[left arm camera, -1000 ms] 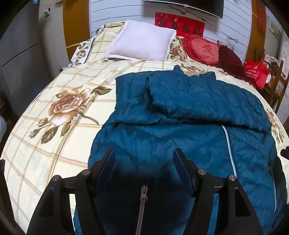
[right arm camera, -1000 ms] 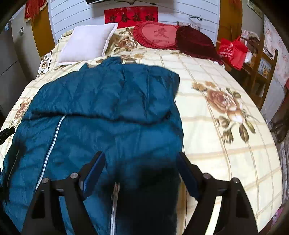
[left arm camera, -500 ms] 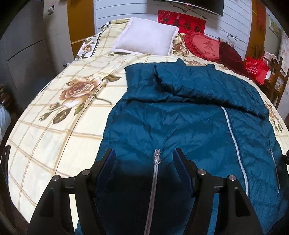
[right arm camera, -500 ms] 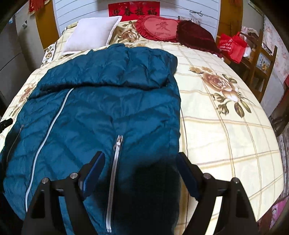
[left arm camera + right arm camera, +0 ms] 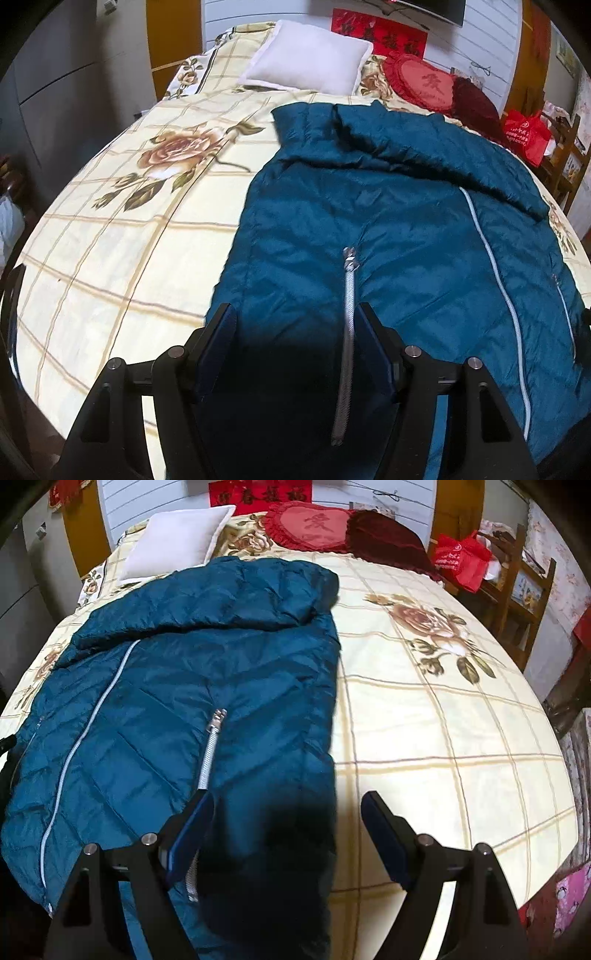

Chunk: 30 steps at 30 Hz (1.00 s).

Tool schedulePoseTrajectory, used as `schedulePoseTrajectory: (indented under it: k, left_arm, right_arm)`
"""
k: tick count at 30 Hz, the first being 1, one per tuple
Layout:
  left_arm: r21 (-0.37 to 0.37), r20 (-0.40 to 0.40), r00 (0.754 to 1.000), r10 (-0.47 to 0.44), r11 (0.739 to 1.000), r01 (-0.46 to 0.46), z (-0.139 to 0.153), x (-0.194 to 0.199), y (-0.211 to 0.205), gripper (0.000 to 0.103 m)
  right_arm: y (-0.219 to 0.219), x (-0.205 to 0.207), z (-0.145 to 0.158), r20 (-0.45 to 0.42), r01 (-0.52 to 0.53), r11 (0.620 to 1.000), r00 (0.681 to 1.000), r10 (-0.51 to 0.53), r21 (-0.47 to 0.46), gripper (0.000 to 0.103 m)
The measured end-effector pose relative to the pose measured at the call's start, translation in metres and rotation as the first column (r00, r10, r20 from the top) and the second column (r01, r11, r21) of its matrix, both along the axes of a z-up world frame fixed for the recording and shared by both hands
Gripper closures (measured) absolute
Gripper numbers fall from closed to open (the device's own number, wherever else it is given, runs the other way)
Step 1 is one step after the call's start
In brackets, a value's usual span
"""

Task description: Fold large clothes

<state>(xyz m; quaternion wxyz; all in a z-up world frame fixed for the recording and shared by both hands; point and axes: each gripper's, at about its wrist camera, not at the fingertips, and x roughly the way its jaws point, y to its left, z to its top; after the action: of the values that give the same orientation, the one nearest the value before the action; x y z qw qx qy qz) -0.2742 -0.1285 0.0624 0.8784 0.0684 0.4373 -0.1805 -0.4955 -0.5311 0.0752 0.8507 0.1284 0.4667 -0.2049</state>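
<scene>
Both views have drawn back toward the foot of the bed [image 5: 122,258] since the earlier frames, so more of the teal down jacket [image 5: 406,229] shows, including its near pocket zippers. The jacket lies front up along the bed, its top end folded over toward the white pillow [image 5: 310,62], the front zipper [image 5: 495,266] running its length. It looks light, puffy and soft, with a slick shell that would probably slide on itself and spring back from a crease; I would judge the firm hem and side edges the best places to pinch, not the padded middle. The left tool [image 5: 295,336] is spread wide and holds nothing, hanging above the near part of the jacket with a pocket zipper [image 5: 347,314] by its right finger. The right tool [image 5: 288,823] is likewise spread and empty, straddling the jacket's right edge.
</scene>
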Motion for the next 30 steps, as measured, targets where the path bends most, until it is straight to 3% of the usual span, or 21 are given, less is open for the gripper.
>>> schedulePoseTrajectory:
  k: [10,17,30]
  left_arm:
    - [0.037,-0.019,1.0,0.011,0.999,-0.01,-0.004,-0.008,0.021,0.028]
    - [0.047,-0.053,0.998,0.024,0.999,-0.022,-0.016,-0.015,0.037,0.028]
    - [0.042,-0.076,0.997,0.012,0.999,-0.009,-0.011,-0.027,0.051,0.028]
  right_arm:
    - [0.001,0.001,-0.023,-0.037,-0.008,0.996,0.999,0.011,0.089,0.018]
    - [0.007,-0.008,-0.022,-0.043,-0.021,0.994,0.999,0.026,0.107,0.018]
    - [0.025,-0.022,-0.022,-0.069,-0.085,0.99,0.993,0.094,0.113,0.017]
